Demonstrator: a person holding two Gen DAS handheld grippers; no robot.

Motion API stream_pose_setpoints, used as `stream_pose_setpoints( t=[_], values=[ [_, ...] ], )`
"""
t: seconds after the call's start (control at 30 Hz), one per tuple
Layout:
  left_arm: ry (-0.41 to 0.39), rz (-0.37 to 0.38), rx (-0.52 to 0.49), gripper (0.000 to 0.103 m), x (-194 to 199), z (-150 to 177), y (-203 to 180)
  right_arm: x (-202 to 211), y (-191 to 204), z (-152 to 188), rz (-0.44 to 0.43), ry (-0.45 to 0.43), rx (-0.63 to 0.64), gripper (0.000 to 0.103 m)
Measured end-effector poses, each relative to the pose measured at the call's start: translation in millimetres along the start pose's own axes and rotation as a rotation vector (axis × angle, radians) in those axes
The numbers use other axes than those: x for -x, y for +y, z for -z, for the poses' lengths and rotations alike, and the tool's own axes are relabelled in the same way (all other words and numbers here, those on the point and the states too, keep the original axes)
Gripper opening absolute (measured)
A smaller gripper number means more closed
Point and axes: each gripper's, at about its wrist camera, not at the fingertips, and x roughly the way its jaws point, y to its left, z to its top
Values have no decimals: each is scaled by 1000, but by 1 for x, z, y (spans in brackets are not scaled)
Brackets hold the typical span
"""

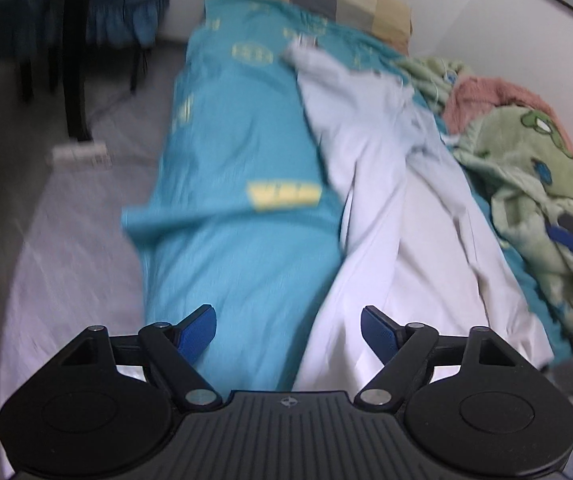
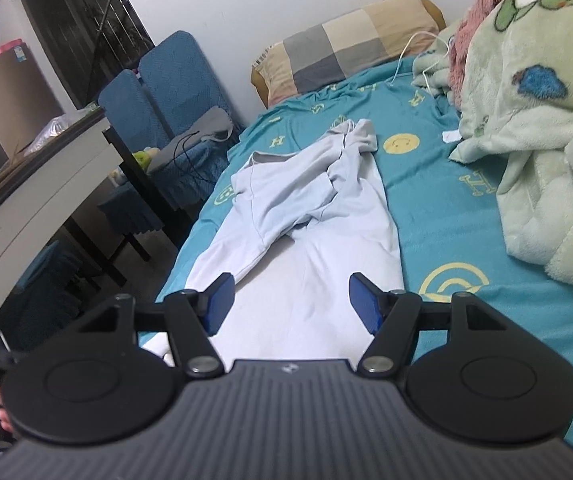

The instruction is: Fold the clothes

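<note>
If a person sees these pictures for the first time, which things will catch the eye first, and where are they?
The eye goes first to the pale blue garment lying crumpled along the middle of the bed, bright against the teal bedsheet with yellow prints. Next comes the fluffy green blanket heaped at the right side against the wall, and the checked pillow at the head of the bed. Both the left gripper and the right gripper are open above the garment's near end.

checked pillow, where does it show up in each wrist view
Left wrist: the pillow lies at the top centre, blurred, at the far end of the teal sheet.
Right wrist: the pillow lies upper centre-right, against the wall.
Shared landmark: the pale shirt spread on the sheet between camera and pillow.
</note>
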Motion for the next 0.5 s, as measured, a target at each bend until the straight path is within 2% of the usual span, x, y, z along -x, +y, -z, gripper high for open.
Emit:
stream_pose_setpoints(
  t=[0.17,0.23,0.27,0.33,0.37,0.4,0.5],
  values=[
    [73,119,-5,71,-6,23,11,-4,1,0,14,10,1,66],
    [104,87,-68,62,-6,22,-9,-5,1,0,18,16,-3,66],
    [119,70,-99,50,-6,22,-19,-5,1,1,19,20,-8,66],
    [150,36,-163,19,-6,22,-39,-5,-2,2,20,31,-26,66],
    [165,19,-195,10,-6,22,-49,-4,-4,2,20,38,-37,66],
    [180,2,-227,5,-6,21,-59,-4,-6,3,23,44,-46,66],
    [210,-49,-320,4,-1,19,-95,-3,-12,5,42,55,-68,66]
  ],
)
